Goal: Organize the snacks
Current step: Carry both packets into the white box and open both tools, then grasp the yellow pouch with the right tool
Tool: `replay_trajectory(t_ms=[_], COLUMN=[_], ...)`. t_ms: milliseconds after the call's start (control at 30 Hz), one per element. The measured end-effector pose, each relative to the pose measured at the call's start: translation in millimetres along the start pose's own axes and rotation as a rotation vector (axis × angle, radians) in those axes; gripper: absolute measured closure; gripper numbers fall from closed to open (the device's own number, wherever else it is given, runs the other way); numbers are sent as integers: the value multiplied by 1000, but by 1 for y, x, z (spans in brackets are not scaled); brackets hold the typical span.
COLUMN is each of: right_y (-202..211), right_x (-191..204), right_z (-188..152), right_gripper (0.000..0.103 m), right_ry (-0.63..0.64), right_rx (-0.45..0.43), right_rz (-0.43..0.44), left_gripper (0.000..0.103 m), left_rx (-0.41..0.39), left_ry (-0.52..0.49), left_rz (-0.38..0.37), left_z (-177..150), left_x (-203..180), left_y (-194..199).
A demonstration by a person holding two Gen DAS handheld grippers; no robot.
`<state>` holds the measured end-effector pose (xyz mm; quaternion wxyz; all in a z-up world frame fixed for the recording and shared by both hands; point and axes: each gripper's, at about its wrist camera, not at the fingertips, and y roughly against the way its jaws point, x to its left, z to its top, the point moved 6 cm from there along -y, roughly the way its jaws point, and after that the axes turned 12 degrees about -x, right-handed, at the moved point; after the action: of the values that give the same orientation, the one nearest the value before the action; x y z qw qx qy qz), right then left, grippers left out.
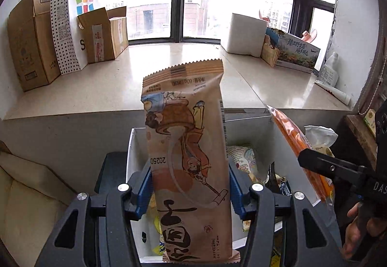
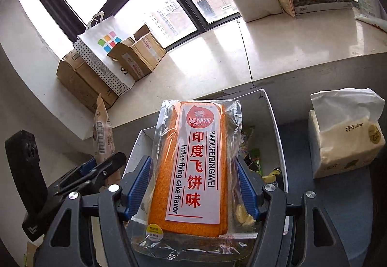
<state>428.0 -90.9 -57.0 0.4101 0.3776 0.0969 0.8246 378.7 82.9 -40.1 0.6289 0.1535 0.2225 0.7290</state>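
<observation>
The white open-topped cardboard box [image 2: 273, 119] of snacks sits below both packets. The left gripper [image 1: 189, 184] clamps a tall brown paper snack packet [image 1: 186, 146] with cartoon figures, marked "60g", above it. The right gripper [image 2: 193, 184] grips a clear-wrapped orange cake slab [image 2: 193, 170] labelled "XIAOLALA", "YINDUFEIBINGWEI", "Indian flying cake flavor".
</observation>
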Motion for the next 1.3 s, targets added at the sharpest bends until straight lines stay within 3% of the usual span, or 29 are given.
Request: replay_trajectory(t_ms=[67, 100, 133, 533, 667, 867, 1100, 1300], right_y=[-11, -13, -14, 8, 25, 65, 125, 163], right_x=[-1, -3, -5, -18, -11, 9, 40, 31], right_z=[-1, -1, -1, -8, -10, -20, -67, -144], right_gripper=[8, 6, 0, 0, 0, 0, 0, 0], right_ry=[-20, -24, -22, -70, -51, 0, 216, 301], right_rx=[32, 40, 37, -20, -32, -75, -71, -46], right_rz=[4, -14, -37, -54, -23, 40, 70, 12], left_gripper=[27, 5, 0, 0, 0, 0, 0, 0], left_rx=[23, 30, 23, 14, 12, -1, -33, -82], left_ry=[20, 32, 42, 17, -14, -20, -42, -87], left_rz=[19, 24, 26, 11, 34, -12, -102, -119], left_z=[-4, -6, -8, -22, -27, -35, -65, -125], left_x=[7, 11, 14, 21, 19, 11, -3, -11], left_y=[-7, -8, -7, 18, 33, 74, 149, 206])
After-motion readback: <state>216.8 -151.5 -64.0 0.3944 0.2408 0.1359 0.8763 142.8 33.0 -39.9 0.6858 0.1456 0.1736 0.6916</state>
